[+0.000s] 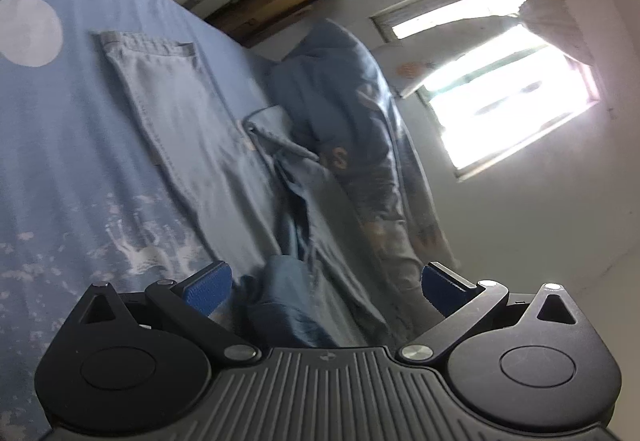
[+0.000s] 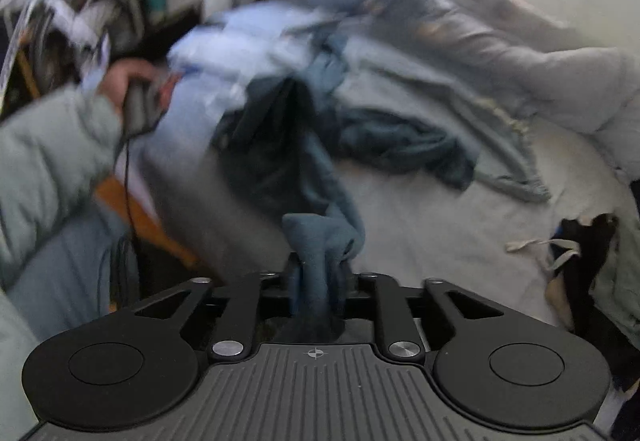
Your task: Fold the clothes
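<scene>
Two grippers were in play, and they stood in different states. Your right gripper (image 2: 318,273) had its jaws pressed together on a bunched fold of the pale blue denim jeans (image 2: 320,237), the cloth rising in a twisted rope from the pinch toward the far heap. Your left gripper (image 1: 326,283) stood spread wide, its blue ribbed pads (image 1: 208,287) either side of a rolled denim edge but not closed on it.

In the left wrist view, the jeans lay partly flat on the light blue patterned bed sheet (image 1: 60,161), one leg with its hem at far left smoothed out, the rest crumpled toward the right against a dark blue printed hooded top (image 1: 352,113). A hand (image 2: 128,81) in a pale green padded sleeve showed at the left of the right wrist view, which was heavily blurred.

Judgement: the garment was not folded. The right grip held a wad rather than a clean edge, so a fold drawn from it would likely have twisted. You would have done better to close the left pads on a single seam or hem, draw both holds apart until the cloth lay taut, then lay it over squarely.
</scene>
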Demonstrator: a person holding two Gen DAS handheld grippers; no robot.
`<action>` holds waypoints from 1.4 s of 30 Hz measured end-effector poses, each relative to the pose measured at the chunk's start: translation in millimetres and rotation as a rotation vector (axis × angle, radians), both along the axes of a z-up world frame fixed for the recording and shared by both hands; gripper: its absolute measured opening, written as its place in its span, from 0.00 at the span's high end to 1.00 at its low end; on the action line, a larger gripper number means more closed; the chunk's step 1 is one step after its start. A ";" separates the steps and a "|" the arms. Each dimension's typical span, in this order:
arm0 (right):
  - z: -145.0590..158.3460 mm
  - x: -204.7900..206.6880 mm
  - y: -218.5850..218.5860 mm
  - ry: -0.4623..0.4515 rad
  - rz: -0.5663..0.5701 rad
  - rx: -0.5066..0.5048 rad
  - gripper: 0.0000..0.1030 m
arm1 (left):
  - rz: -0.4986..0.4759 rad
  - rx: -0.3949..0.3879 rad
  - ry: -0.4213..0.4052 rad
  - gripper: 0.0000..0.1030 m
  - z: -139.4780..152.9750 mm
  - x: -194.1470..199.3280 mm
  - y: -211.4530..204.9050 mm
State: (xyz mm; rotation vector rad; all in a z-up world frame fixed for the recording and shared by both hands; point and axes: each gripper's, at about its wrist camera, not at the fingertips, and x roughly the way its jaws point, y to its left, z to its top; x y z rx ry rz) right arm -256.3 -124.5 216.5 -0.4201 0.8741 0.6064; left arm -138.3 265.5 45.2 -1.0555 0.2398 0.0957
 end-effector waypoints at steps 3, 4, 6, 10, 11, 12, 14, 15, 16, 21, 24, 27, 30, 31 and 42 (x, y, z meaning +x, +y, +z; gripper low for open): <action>5.8 -5.7 18.8 0.008 0.069 -0.026 0.34 | 0.020 0.028 0.027 0.00 1.1 1.9 -1.6; 11.0 -7.7 24.1 0.011 0.098 -0.025 0.28 | 0.023 0.038 0.037 0.00 1.3 2.7 -1.5; 23.9 -7.7 31.6 0.011 0.144 0.004 0.19 | 0.029 0.059 0.057 0.00 1.9 4.2 -1.4; 35.0 10.8 55.6 -0.055 0.199 0.121 0.05 | 0.044 0.094 0.086 0.00 2.9 4.6 -1.2; 31.6 19.3 64.4 -0.070 0.195 0.149 0.05 | 0.050 0.106 0.089 0.00 3.5 3.6 -1.3; 25.3 29.9 75.2 -0.084 0.188 0.182 0.05 | 0.055 0.118 0.092 0.00 4.0 2.2 -1.3; 7.1 51.6 94.9 -0.095 0.172 0.257 0.05 | 0.068 0.136 0.099 0.00 4.2 -0.9 0.5; -3.8 63.0 103.4 -0.088 0.165 0.292 0.05 | 0.078 0.140 0.104 0.00 3.6 -2.5 2.7; -15.3 72.9 112.4 -0.075 0.159 0.314 0.07 | 0.094 0.138 0.108 0.00 2.9 -4.3 5.3; -75.5 115.2 158.9 -0.032 0.121 0.343 0.26 | 0.183 0.086 0.115 0.00 -2.6 -14.0 24.4; -102.7 137.9 178.8 -0.020 0.073 0.334 0.39 | 0.208 0.059 0.115 0.00 -4.8 -16.1 34.0; -117.9 157.1 190.4 -0.026 0.019 0.334 0.51 | 0.211 0.056 0.109 0.00 -4.0 -15.1 39.6; -115.9 174.3 195.0 0.004 -0.008 0.378 0.96 | 0.201 0.054 0.104 0.00 -2.2 -13.2 40.7; -105.4 175.3 192.1 -0.015 -0.008 0.414 0.96 | 0.196 0.052 0.100 0.00 -1.6 -12.7 40.6; 1.5 211.0 138.4 -0.142 -0.107 0.731 0.96 | -0.001 0.036 0.014 0.00 -0.1 -2.4 25.3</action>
